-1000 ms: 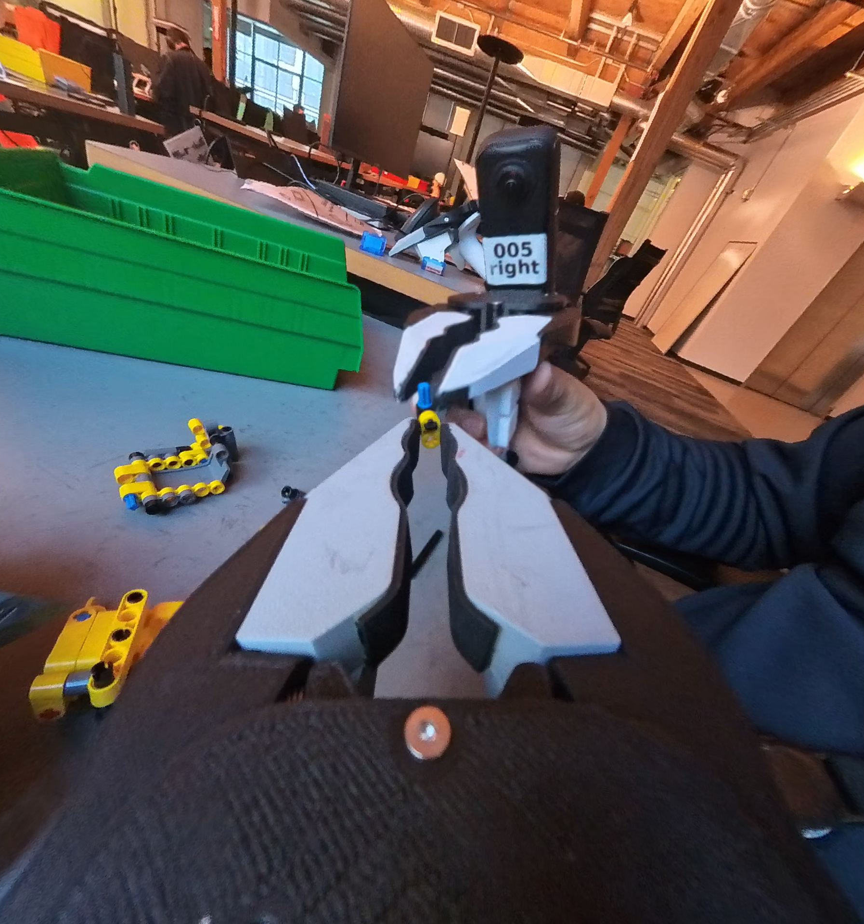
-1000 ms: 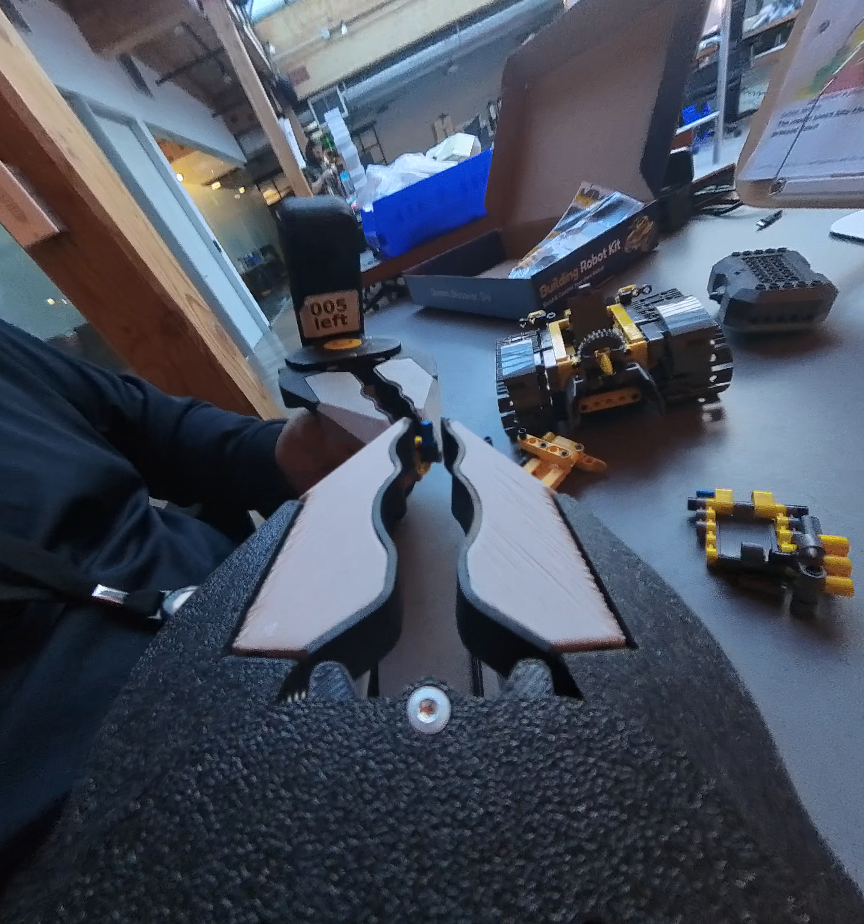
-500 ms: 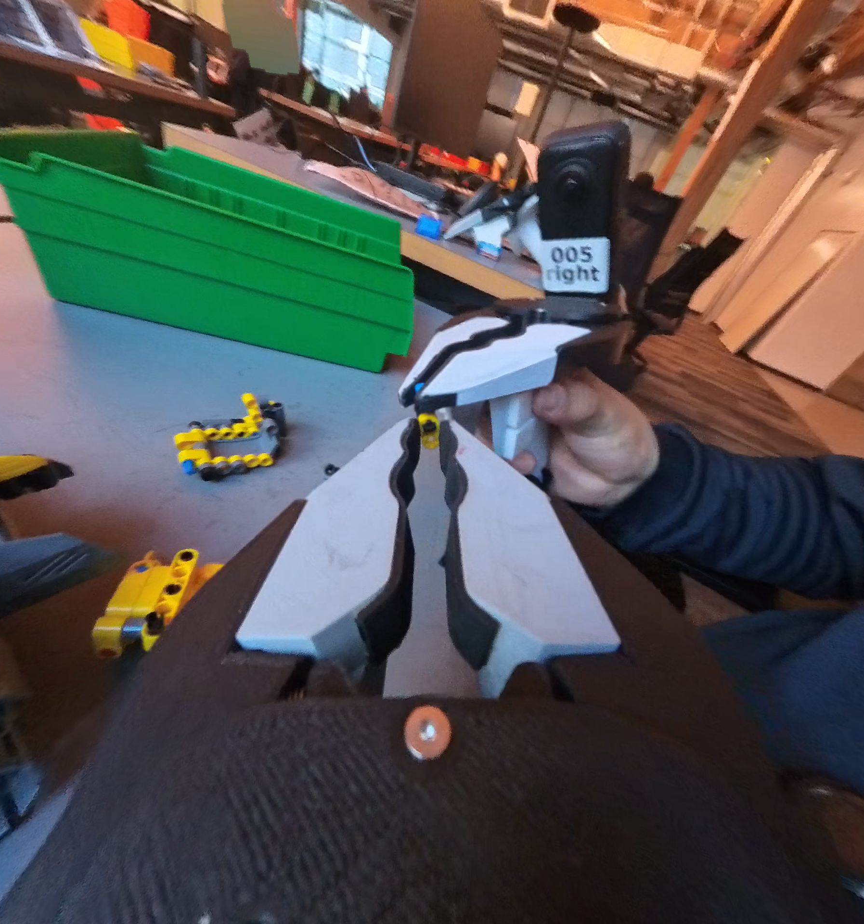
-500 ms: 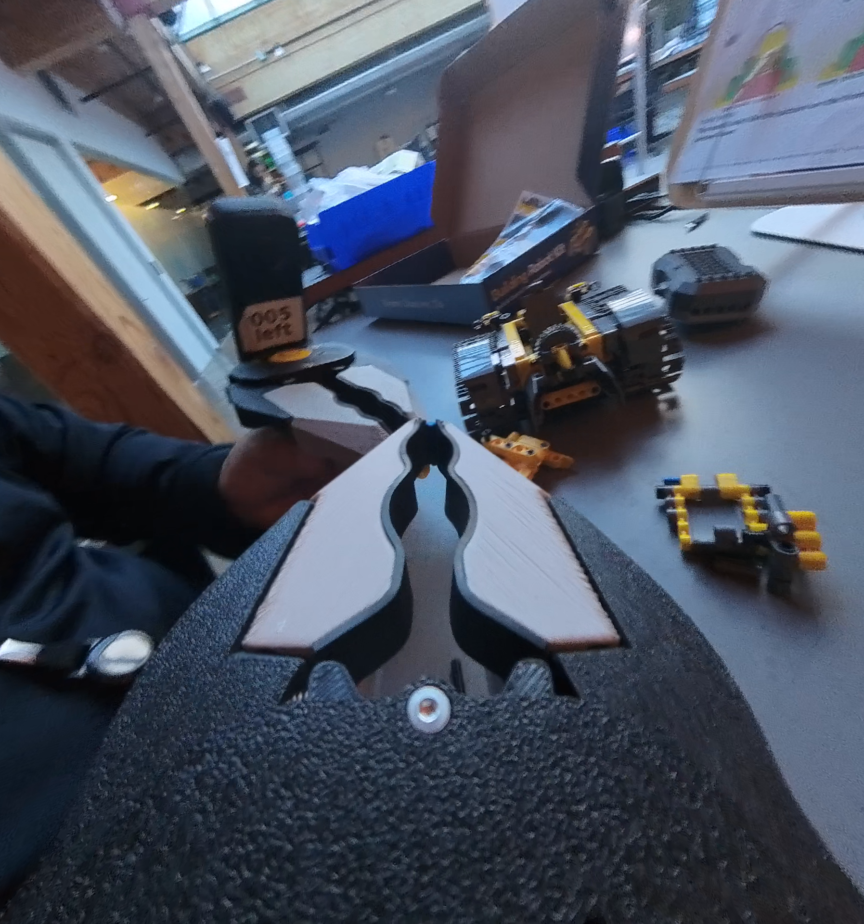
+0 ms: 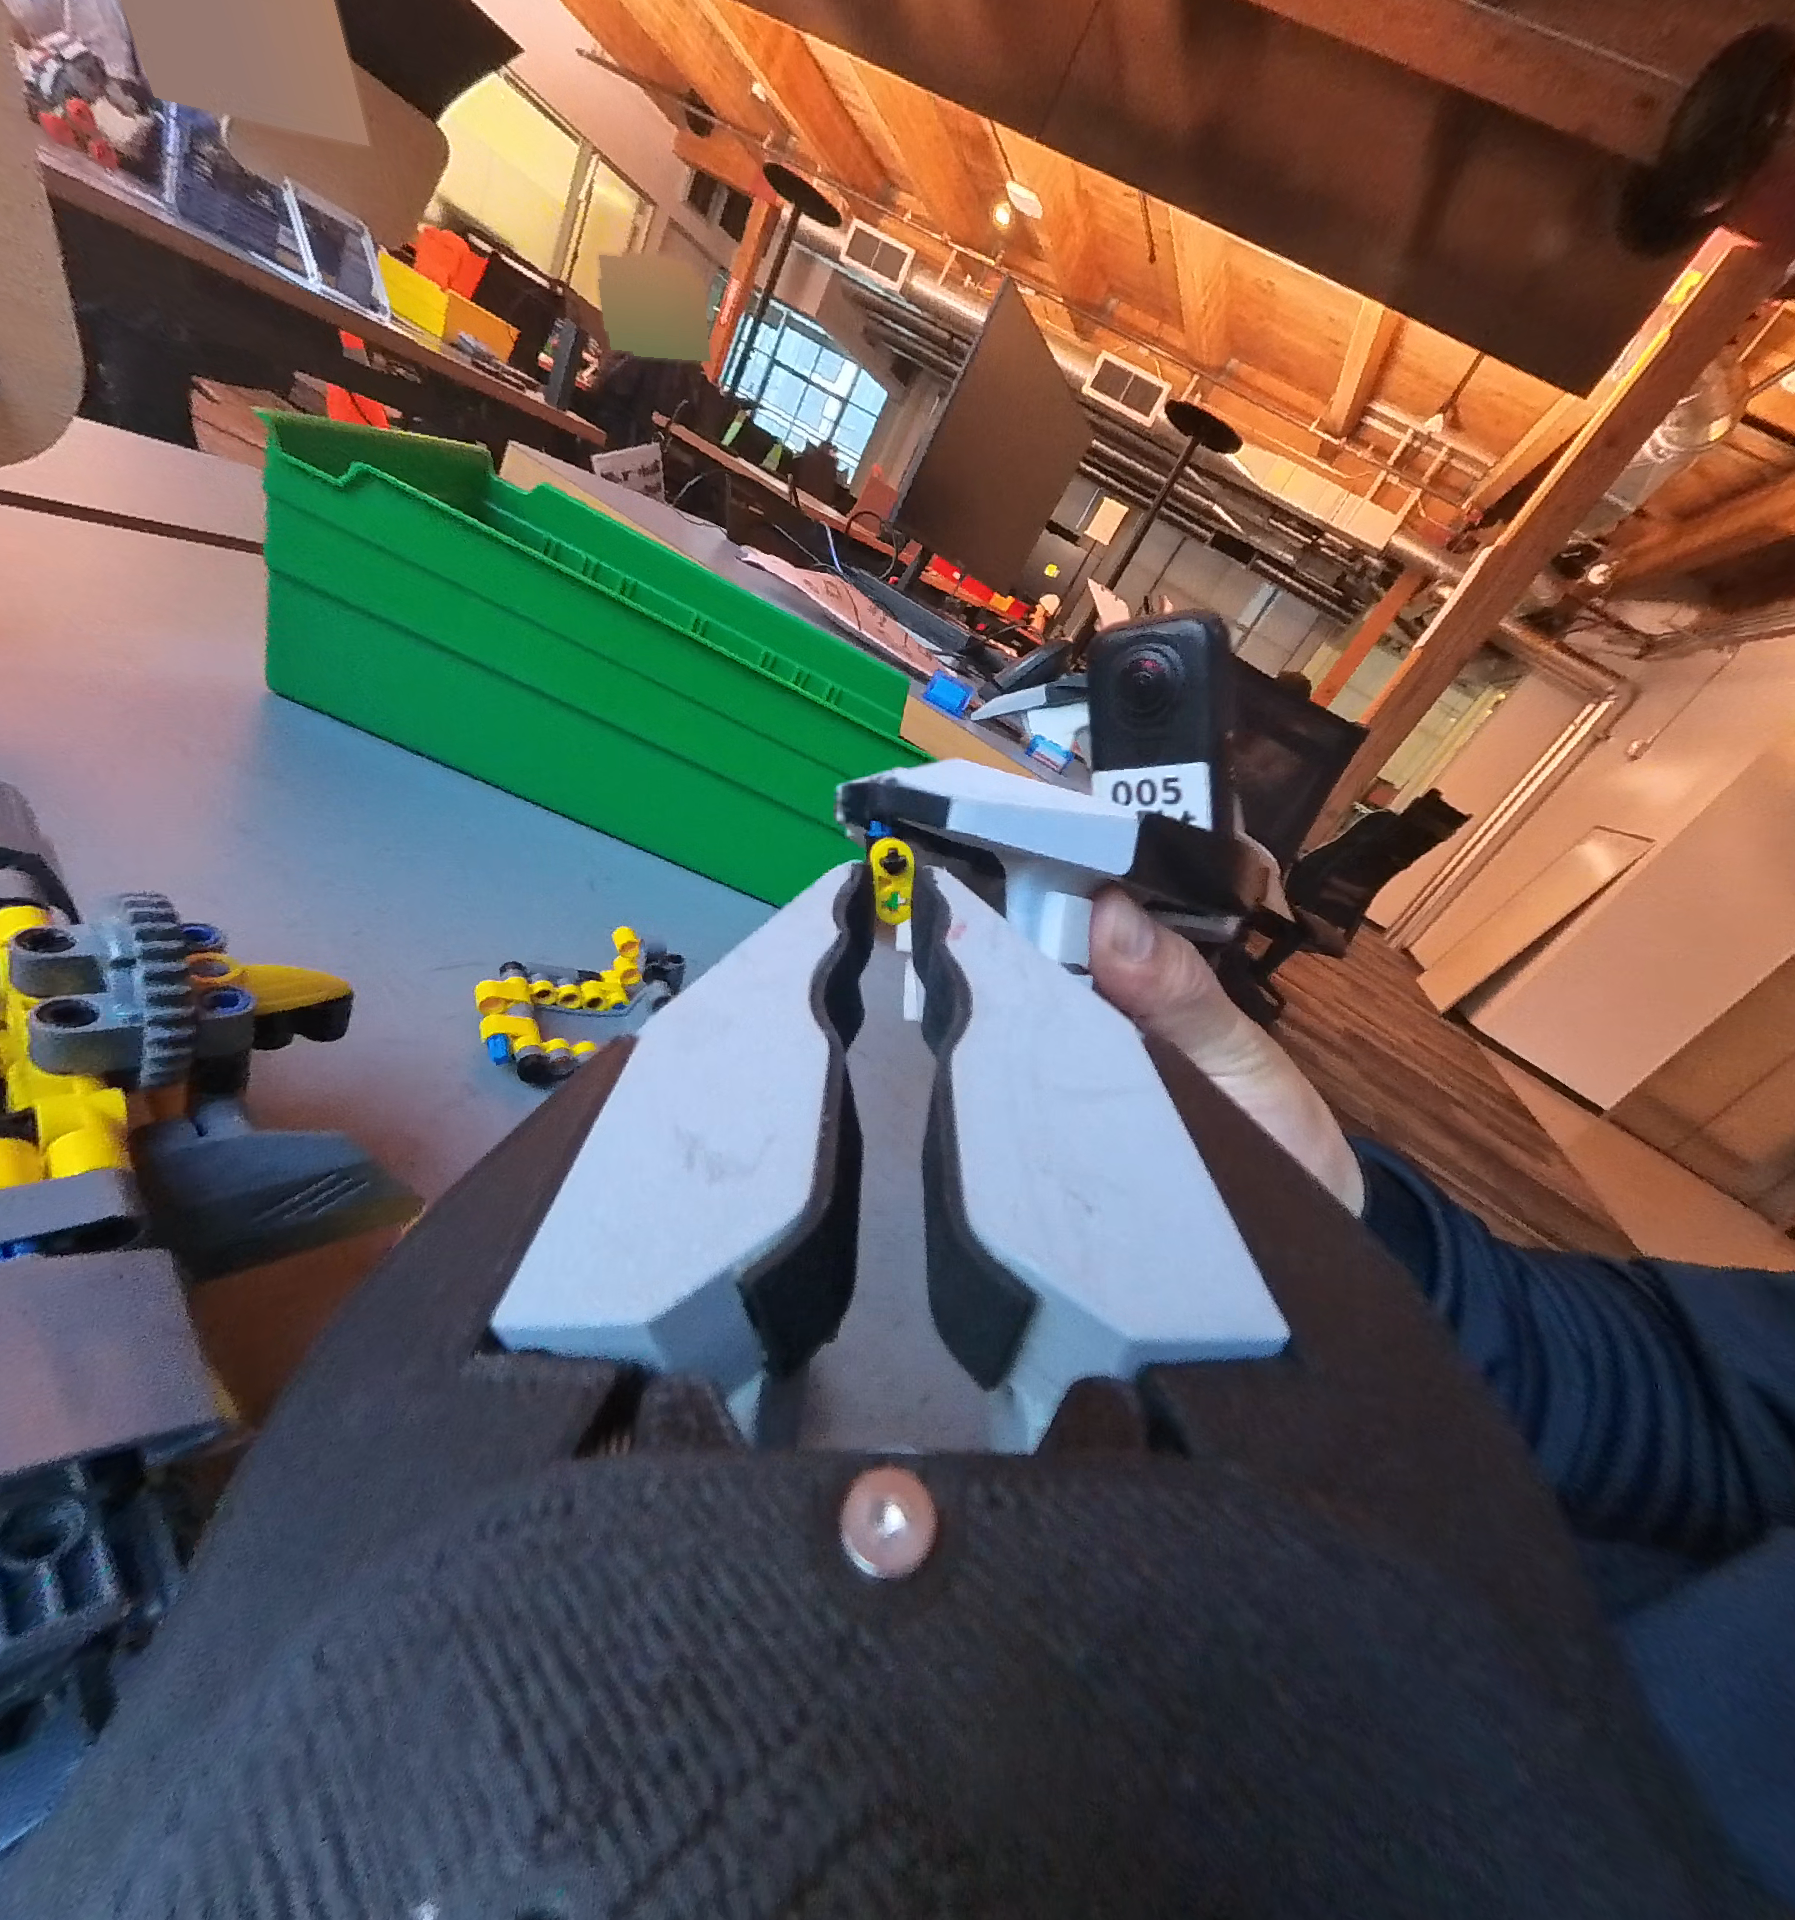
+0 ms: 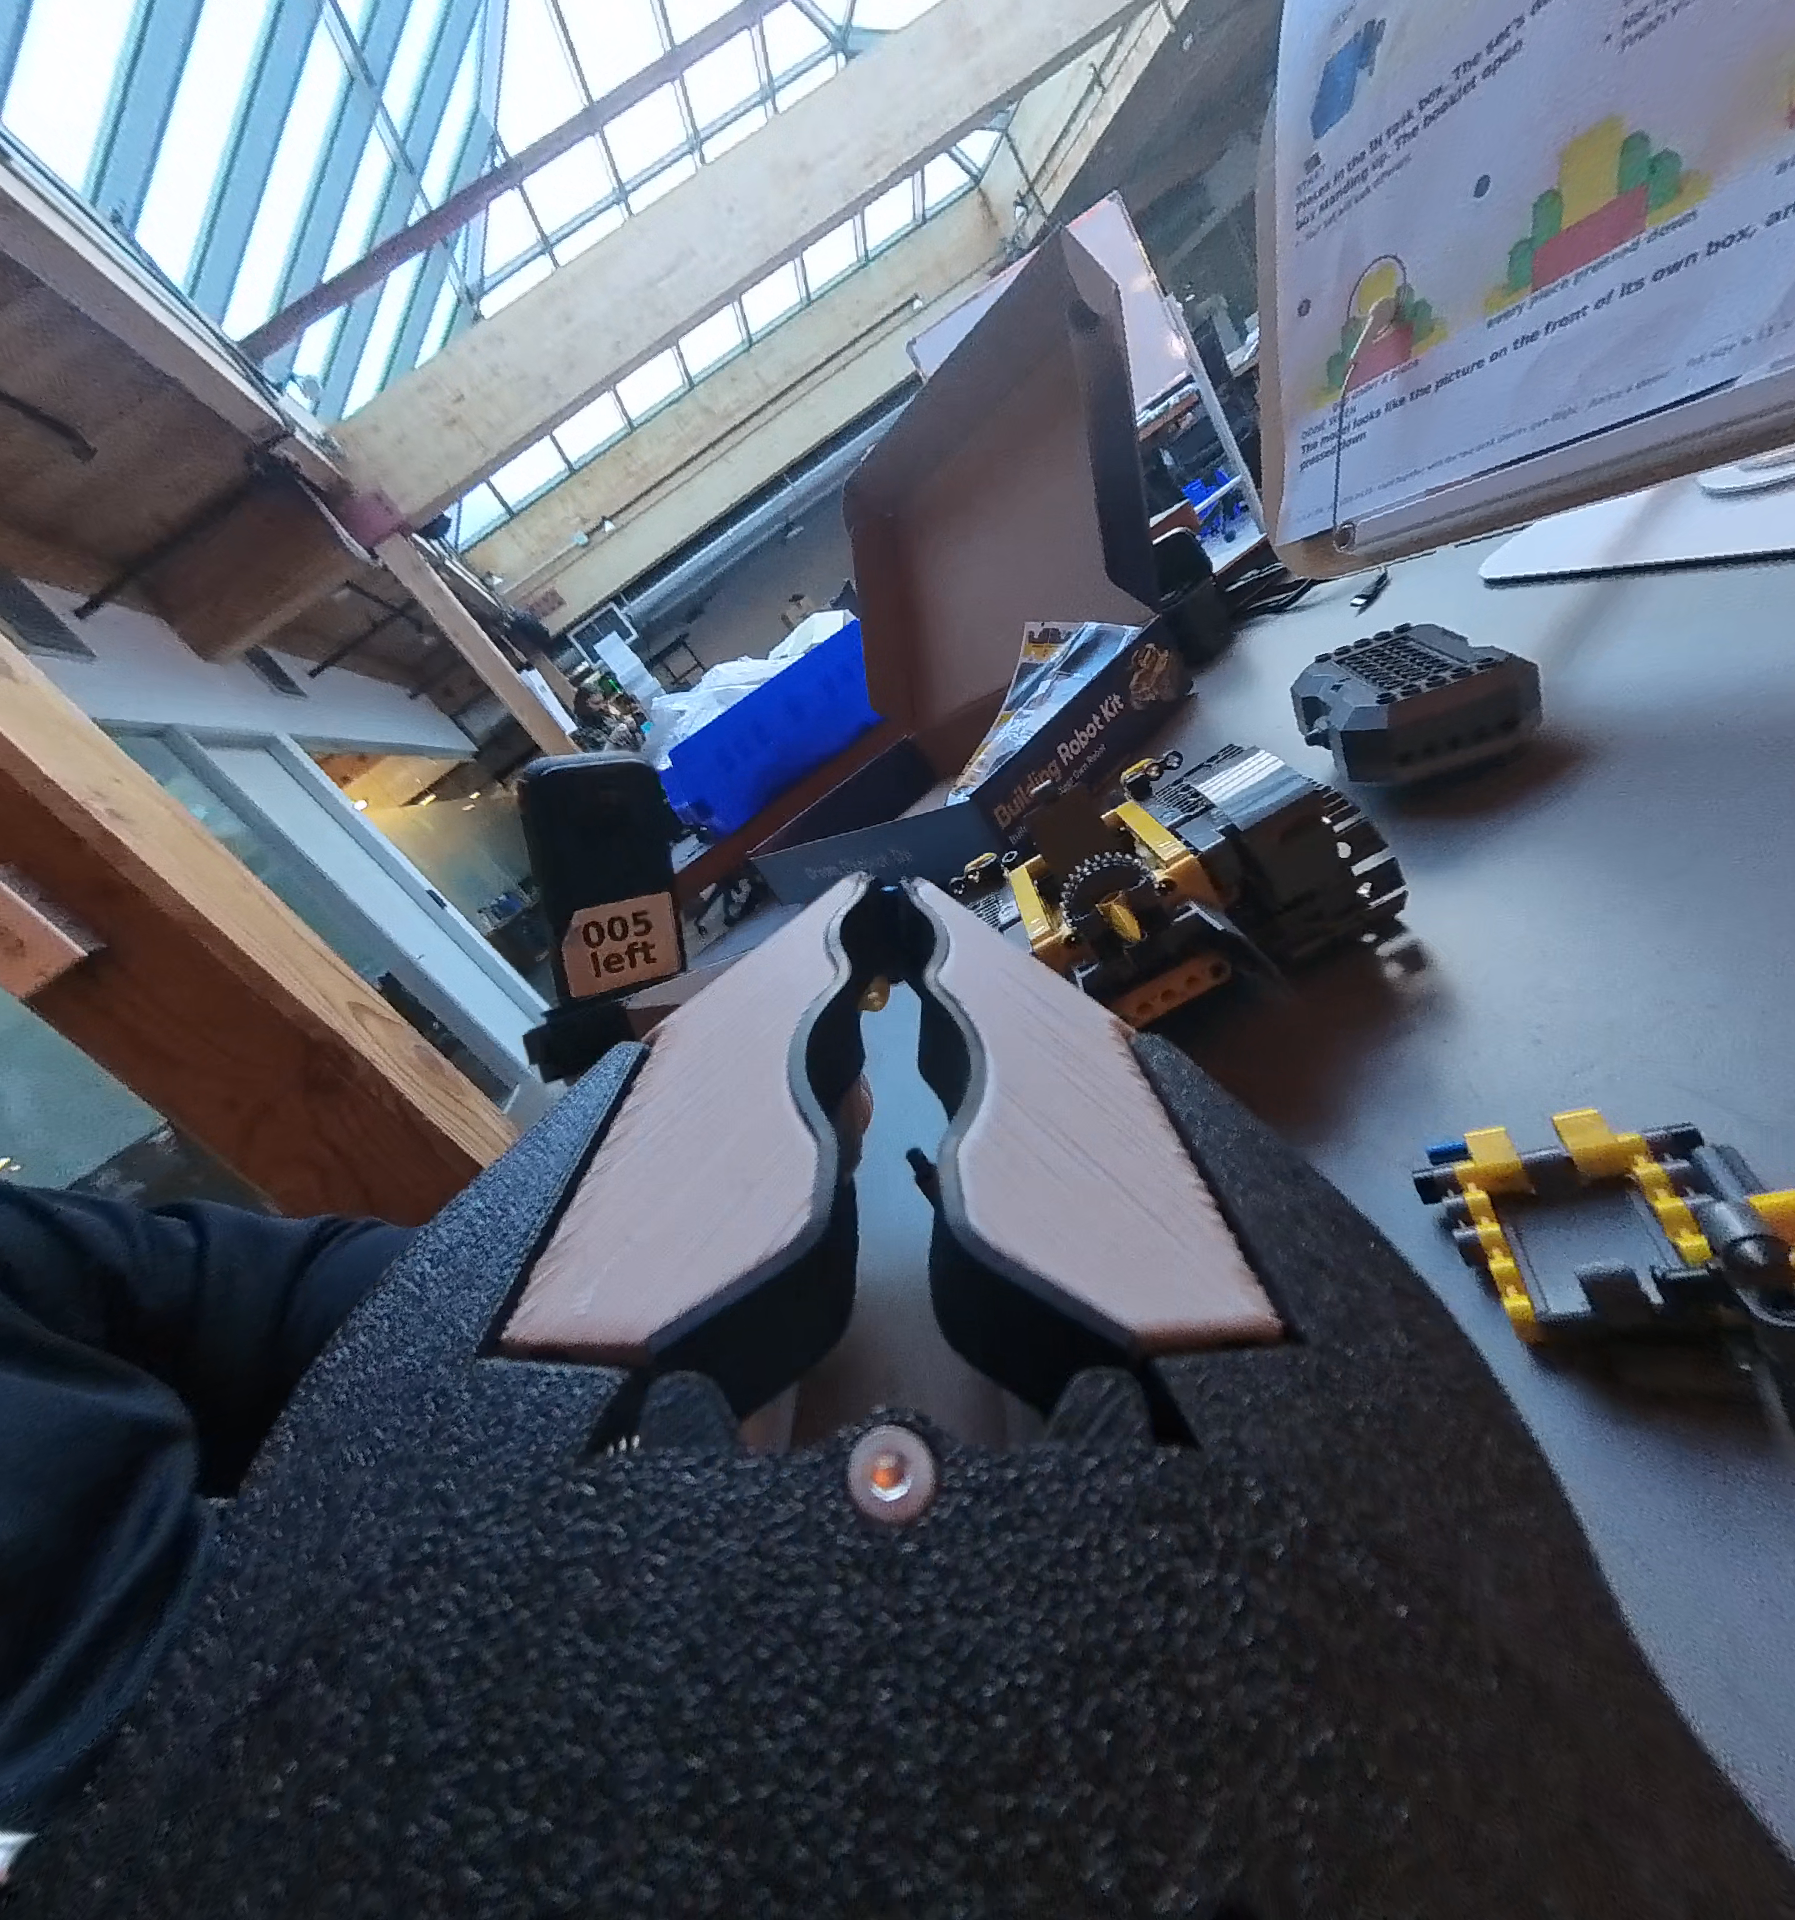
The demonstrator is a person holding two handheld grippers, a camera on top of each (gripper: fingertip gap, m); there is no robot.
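Here, in the left wrist view, our left gripper (image 5: 893, 902) has its grey fingers pressed onto a small yellow plastic connector with holes (image 5: 892, 881), held up above the grey table (image 5: 373, 831). Our right gripper (image 5: 862, 823), seen side-on with a hand (image 5: 1184, 997) on its grip, has its tips pinched on a tiny blue pin (image 5: 877, 828) that touches the top of the connector. Whether the pin is seated in the connector we cannot tell. Behind stands a long green plastic bin (image 5: 560, 665); its inside is hidden. A loose yellow-and-grey beam frame (image 5: 571, 1003) lies on the table, and a yellow-and-grey geared model (image 5: 93, 1039) sits at the left.

In the right wrist view, the right gripper (image 6: 891, 891) shows tips nearly together; the pin is not visible there. Beyond stand a black-and-yellow tracked model (image 6: 1184, 883), a dark grey hub block (image 6: 1412, 696), the same frame, and an open brown cardboard box (image 6: 986, 540) whose contents we cannot see.
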